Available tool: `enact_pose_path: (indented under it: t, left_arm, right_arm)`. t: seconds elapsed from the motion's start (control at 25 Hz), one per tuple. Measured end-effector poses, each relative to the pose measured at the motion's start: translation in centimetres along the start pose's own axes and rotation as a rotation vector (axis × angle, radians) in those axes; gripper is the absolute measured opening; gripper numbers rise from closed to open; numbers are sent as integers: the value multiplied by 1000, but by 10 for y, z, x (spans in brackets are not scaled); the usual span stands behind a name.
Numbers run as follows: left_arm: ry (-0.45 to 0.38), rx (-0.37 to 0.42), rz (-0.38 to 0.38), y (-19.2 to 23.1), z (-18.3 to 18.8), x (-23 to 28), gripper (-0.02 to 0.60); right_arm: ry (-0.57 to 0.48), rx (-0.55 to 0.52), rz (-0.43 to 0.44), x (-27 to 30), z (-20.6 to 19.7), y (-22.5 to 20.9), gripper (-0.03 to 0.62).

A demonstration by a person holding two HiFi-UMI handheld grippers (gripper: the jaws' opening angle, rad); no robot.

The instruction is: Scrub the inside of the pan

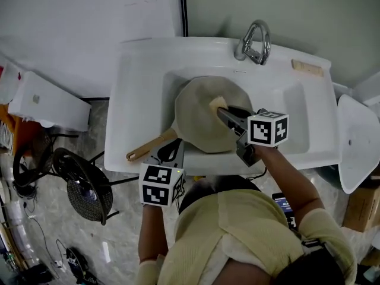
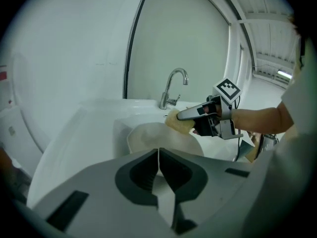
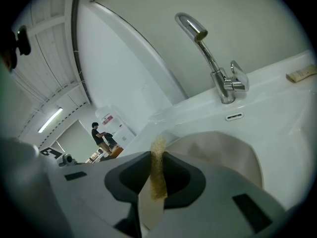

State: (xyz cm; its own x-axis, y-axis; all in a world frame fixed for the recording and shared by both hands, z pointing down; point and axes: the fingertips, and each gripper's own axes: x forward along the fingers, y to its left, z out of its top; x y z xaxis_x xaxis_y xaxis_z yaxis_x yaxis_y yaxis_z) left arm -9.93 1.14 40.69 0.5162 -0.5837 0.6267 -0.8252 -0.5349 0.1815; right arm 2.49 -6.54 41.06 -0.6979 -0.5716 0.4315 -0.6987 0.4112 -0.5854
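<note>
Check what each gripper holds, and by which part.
The right gripper pinches the sponge by its near end, the far end protruding over the pan. The left gripper is shut, empty.

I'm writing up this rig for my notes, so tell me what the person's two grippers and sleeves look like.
The left gripper and right gripper are both grey, with darker parts round the fingers. Each carries a white cube printed with black square markers. The person wears a pale yellow short-sleeved top.
</note>
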Motion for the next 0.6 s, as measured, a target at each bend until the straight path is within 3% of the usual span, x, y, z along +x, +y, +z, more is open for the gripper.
enact_pose_path:
  t: [0.16, 0.6]
  left_arm:
    - [30, 60, 55, 12, 1, 10, 60]
    - [130, 144, 110, 29, -4, 31, 61]
  right_arm:
    - [12, 1, -2, 14, 5, -9, 80]
    - [19, 17, -24, 51, 12, -46, 80]
